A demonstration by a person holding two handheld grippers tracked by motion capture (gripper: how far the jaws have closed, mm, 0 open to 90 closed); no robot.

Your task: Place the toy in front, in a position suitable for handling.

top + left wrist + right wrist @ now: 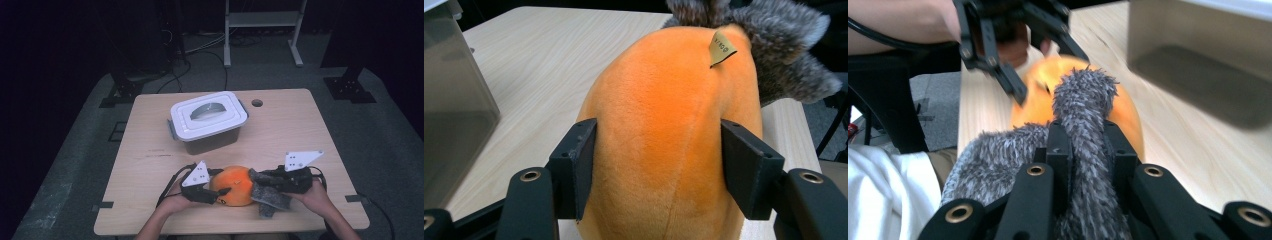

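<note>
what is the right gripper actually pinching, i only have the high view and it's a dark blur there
Observer: In the right gripper view, the right gripper is shut on one grey furry limb of the plush toy.
Operator: and the left one, is it on the orange part
Observer: Yes. The left gripper has its pads pressed on both sides of the orange body.
Operator: any tag on it
Observer: A small tan tag sticks out near the top of the orange body, next to the grey fur.
</note>
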